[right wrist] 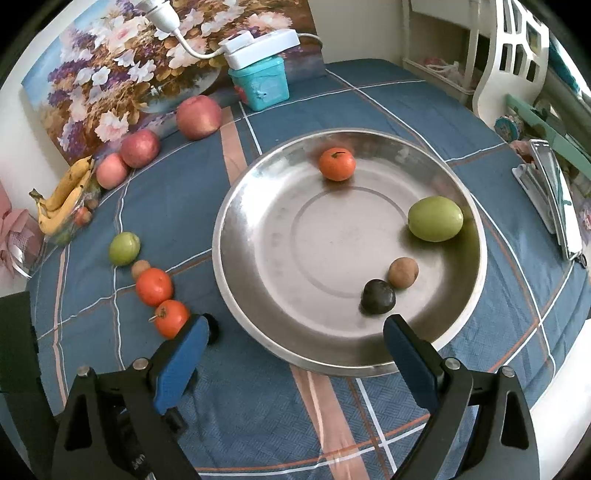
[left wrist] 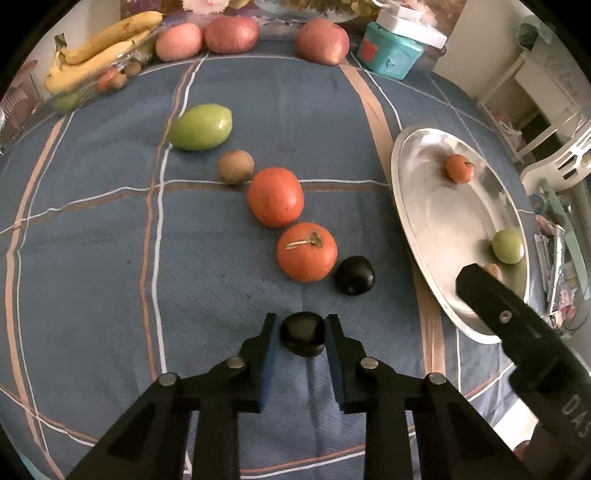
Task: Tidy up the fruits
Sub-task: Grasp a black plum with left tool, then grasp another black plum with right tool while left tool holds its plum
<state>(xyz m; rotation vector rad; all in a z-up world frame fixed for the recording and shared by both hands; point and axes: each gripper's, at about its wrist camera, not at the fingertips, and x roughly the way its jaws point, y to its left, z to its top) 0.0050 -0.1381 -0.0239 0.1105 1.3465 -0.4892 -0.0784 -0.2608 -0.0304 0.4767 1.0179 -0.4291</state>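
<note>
A steel plate [right wrist: 258,332] on the blue checked cloth holds an orange [right wrist: 337,164], a green fruit [right wrist: 435,218], a kiwi [right wrist: 403,272] and a dark plum [right wrist: 377,296]. My right gripper [right wrist: 295,338] is open and empty at the plate's near rim. A row lies left of the plate: green fruit [left wrist: 200,126], kiwi [left wrist: 236,167], two oranges [left wrist: 275,196] [left wrist: 307,252] and a dark plum [left wrist: 355,276]. My left gripper [left wrist: 301,332] is shut on another dark plum [left wrist: 302,333], resting low over the cloth.
Bananas [left wrist: 99,48] in a glass dish, three apples [left wrist: 231,34] and a teal box [left wrist: 391,53] stand along the far edge before a flower painting [right wrist: 122,74]. A white chair [right wrist: 509,66] and clutter stand to the right of the table.
</note>
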